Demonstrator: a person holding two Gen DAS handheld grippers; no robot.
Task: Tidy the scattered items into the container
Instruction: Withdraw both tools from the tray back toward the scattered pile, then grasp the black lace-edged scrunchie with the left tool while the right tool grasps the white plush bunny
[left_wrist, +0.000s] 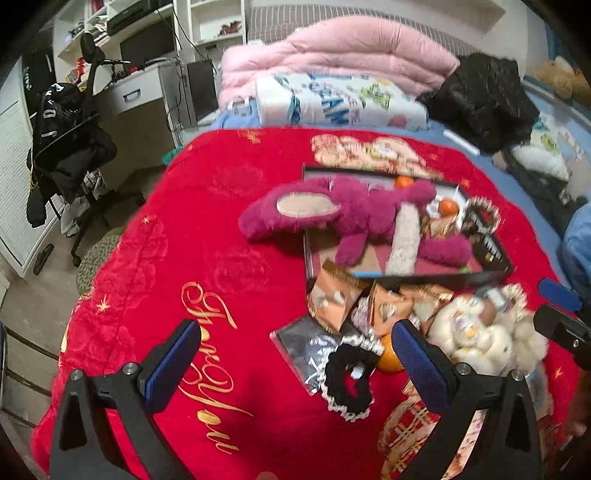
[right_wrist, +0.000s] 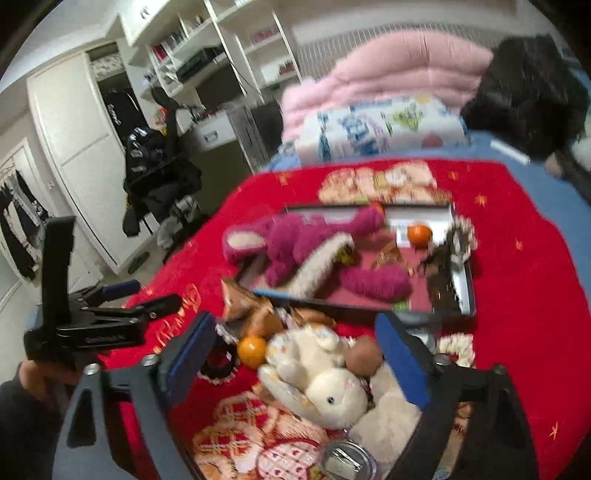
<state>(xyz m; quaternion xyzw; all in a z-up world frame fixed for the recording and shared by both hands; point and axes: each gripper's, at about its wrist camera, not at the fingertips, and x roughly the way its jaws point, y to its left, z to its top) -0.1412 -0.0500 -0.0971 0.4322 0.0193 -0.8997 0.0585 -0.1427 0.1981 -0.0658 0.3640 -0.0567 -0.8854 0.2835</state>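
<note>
A shallow dark tray (left_wrist: 491, 275) (right_wrist: 469, 291) lies on the red blanket and holds a magenta plush toy (left_wrist: 354, 210) (right_wrist: 295, 236), two oranges (left_wrist: 447, 206) (right_wrist: 419, 234) and a frilly hair tie (left_wrist: 484, 214). In front of it lie orange snack packets (left_wrist: 336, 299) (right_wrist: 255, 310), a loose orange (left_wrist: 389, 358) (right_wrist: 252, 350), a black scrunchie (left_wrist: 347, 380) and a white plush rabbit (left_wrist: 484, 343) (right_wrist: 328, 380). My left gripper (left_wrist: 291, 354) is open and empty above the blanket. My right gripper (right_wrist: 295, 350) is open with the rabbit between its fingers, not clamped.
The red blanket (left_wrist: 184, 258) covers a bed. A pink duvet (left_wrist: 340, 51), a printed pillow (left_wrist: 340, 99) and a black jacket (left_wrist: 484, 96) lie behind it. A chair with dark clothes (left_wrist: 66, 147) stands left of the bed. A clear jar lid (right_wrist: 347, 461) lies near the rabbit.
</note>
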